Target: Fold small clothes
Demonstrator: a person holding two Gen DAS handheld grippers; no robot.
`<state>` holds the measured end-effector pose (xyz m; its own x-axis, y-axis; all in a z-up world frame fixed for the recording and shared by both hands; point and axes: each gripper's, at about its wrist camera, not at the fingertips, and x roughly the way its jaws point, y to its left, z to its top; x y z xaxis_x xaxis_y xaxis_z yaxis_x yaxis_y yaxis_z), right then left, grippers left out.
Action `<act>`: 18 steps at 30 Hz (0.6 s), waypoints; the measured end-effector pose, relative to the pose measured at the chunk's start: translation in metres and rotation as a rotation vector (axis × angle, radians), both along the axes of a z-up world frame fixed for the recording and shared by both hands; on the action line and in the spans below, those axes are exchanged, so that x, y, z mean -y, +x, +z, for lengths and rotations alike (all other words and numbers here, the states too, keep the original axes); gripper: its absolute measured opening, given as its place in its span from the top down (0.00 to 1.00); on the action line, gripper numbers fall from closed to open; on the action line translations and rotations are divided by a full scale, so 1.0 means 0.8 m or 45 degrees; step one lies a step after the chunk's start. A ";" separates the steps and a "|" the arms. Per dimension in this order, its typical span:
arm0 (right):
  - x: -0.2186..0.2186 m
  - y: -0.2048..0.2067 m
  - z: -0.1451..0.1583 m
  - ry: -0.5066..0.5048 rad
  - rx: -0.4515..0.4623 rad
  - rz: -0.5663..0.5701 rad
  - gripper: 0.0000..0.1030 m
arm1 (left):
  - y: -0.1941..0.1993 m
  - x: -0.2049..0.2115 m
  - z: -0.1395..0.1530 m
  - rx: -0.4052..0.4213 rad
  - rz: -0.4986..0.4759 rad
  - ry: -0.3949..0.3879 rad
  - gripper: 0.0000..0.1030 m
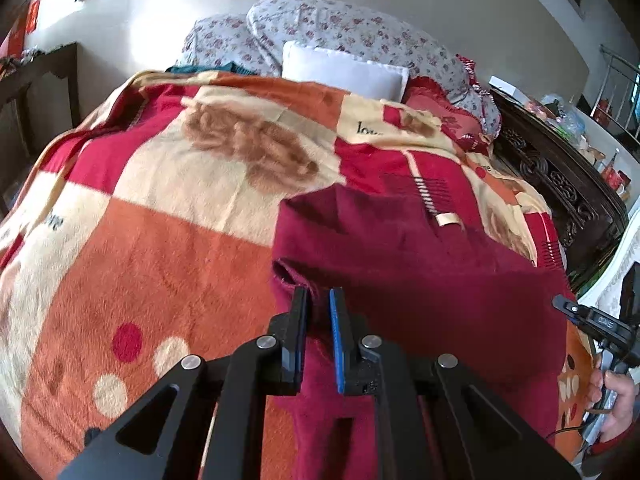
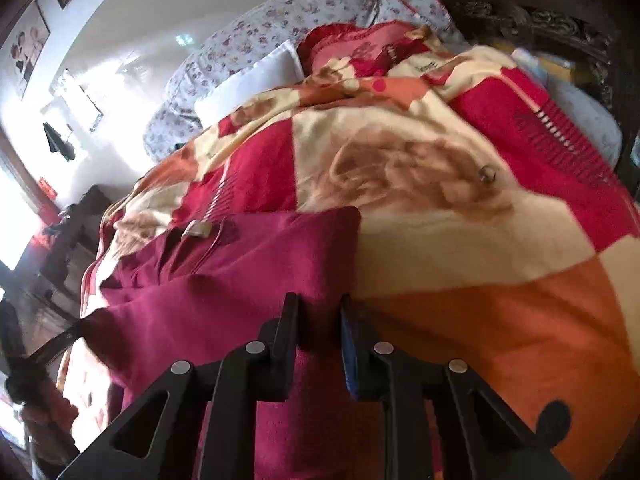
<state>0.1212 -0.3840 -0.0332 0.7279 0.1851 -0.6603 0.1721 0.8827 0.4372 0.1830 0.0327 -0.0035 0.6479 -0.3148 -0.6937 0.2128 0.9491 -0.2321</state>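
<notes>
Both grippers' fingers (image 1: 318,300) (image 2: 318,308) on maroon garment (image 1: 400,264) (blanket (image 1: 160,248) beneath)

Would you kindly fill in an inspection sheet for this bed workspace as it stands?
Surface: patterned blanket covers the bed.
Job's things: maroon garment lies on the blanket, pale label showing.
Clutter: small ring on the blanket.
Grippers: left gripper shut on the garment's near edge; right gripper shut on its other near edge.
Cables: thin dark cable by the person's hand.
Surroundings: white pillow, floral bedding, dark carved bed frame.
</notes>
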 end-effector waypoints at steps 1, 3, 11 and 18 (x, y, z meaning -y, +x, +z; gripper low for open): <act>0.001 0.001 0.001 -0.018 0.008 -0.008 0.81 | 0.000 0.002 0.002 0.009 -0.006 0.001 0.90; 0.004 0.007 -0.001 -0.070 0.005 -0.050 0.83 | -0.001 0.008 0.000 0.030 -0.014 0.021 0.90; 0.017 -0.005 -0.006 -0.051 -0.056 -0.127 0.74 | 0.013 0.017 -0.057 -0.073 0.011 0.111 0.89; -0.017 -0.057 -0.001 -0.020 -0.080 0.025 0.31 | 0.003 0.005 -0.044 -0.051 0.004 0.071 0.88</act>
